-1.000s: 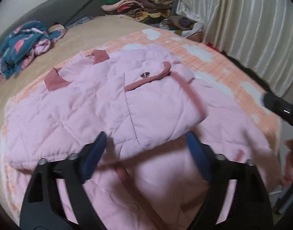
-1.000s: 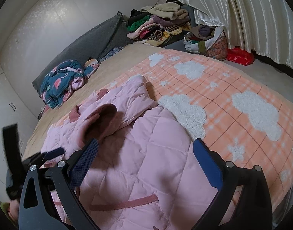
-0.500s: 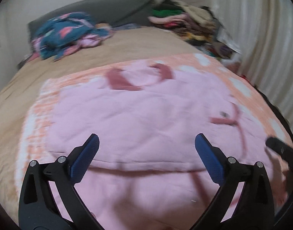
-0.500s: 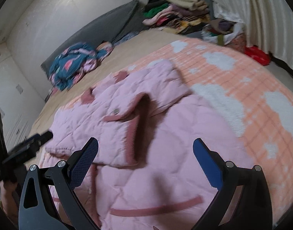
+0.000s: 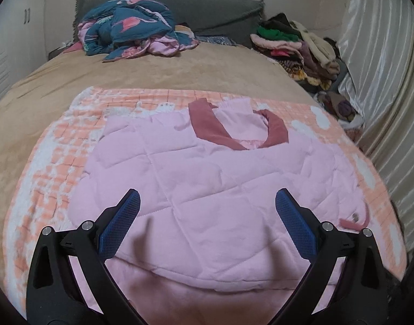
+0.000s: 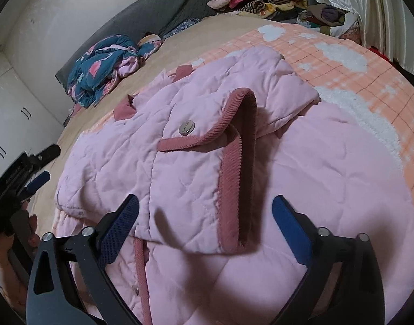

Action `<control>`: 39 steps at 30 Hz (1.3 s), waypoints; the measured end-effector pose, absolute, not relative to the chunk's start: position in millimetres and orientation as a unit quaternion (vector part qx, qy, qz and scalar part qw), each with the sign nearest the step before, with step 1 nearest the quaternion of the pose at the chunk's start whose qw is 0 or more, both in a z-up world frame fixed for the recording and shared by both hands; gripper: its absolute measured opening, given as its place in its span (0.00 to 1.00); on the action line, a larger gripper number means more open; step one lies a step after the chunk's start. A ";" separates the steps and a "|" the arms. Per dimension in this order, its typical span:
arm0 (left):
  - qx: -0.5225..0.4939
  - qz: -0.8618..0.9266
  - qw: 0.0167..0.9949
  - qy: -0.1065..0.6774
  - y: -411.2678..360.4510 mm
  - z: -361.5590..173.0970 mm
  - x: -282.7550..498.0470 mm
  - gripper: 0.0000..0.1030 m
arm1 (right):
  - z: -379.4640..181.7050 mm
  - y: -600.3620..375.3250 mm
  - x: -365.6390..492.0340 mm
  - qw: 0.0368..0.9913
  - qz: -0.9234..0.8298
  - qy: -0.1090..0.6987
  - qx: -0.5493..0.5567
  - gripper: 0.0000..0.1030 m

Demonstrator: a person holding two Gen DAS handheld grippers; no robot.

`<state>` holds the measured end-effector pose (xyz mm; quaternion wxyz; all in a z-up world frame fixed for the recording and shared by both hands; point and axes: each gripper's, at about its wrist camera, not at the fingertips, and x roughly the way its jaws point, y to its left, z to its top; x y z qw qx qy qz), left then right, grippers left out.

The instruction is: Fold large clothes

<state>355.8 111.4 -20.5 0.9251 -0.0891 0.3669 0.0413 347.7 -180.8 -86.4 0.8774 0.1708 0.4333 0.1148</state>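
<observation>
Now your left gripper [image 5: 207,224] and right gripper [image 6: 204,227] both hang wide open and empty, having swung back over the pink quilted jacket [image 5: 207,189] on the peach blanket [image 5: 58,162]. Its sleeve [image 6: 196,162] lies folded across the body, so that fold looks done.
</observation>
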 end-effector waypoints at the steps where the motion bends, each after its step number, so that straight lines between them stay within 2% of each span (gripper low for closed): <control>1: -0.081 0.043 0.924 0.371 112.2 -22.4 358.0 0.91 | -88.5 -180.5 350.0 0.878 0.106 0.436 0.167 0.74; 3: -0.080 0.041 0.923 0.374 116.3 -24.0 361.7 0.91 | -90.8 -182.1 353.4 0.877 0.107 0.434 0.175 0.55; 4: -0.087 0.038 0.923 0.373 120.0 -23.4 363.1 0.91 | -90.7 -181.1 354.7 0.877 0.114 0.434 0.175 0.38; 5: -0.091 0.037 0.923 0.372 122.0 -23.0 363.1 0.91 | -88.8 -179.2 354.9 0.879 0.118 0.431 0.166 0.26; 7: -0.095 0.033 0.923 0.372 125.0 -22.1 364.1 0.91 | -76.0 -172.7 354.1 0.897 0.126 0.405 0.129 0.12; 8: -0.095 0.033 0.923 0.371 125.5 -21.4 364.5 0.91 | -65.2 -170.2 355.2 0.906 0.129 0.388 0.111 0.10; 16: -0.088 0.036 0.925 0.369 127.9 -20.6 364.3 0.91 | 0.4 -164.2 385.9 0.945 0.136 0.297 0.021 0.09; 27: -0.066 0.017 0.919 0.389 110.9 -35.8 371.9 0.91 | -41.3 -169.1 418.6 0.932 0.100 0.347 0.021 0.12; 30: -0.061 0.008 0.915 0.398 105.0 -42.9 374.2 0.91 | -53.6 -170.6 421.5 0.926 0.089 0.366 0.018 0.22; 32: -0.055 0.002 0.913 0.405 100.1 -48.2 375.5 0.91 | -56.1 -173.7 420.1 0.925 0.080 0.371 0.023 0.37; 36: -0.051 0.007 0.908 0.416 95.8 -58.9 378.4 0.91 | -49.2 -183.6 410.9 0.933 0.064 0.351 0.033 0.42; 39: -0.059 0.004 0.904 0.424 98.3 -66.9 380.0 0.91 | -41.2 -179.4 406.3 0.937 0.083 0.339 0.033 0.52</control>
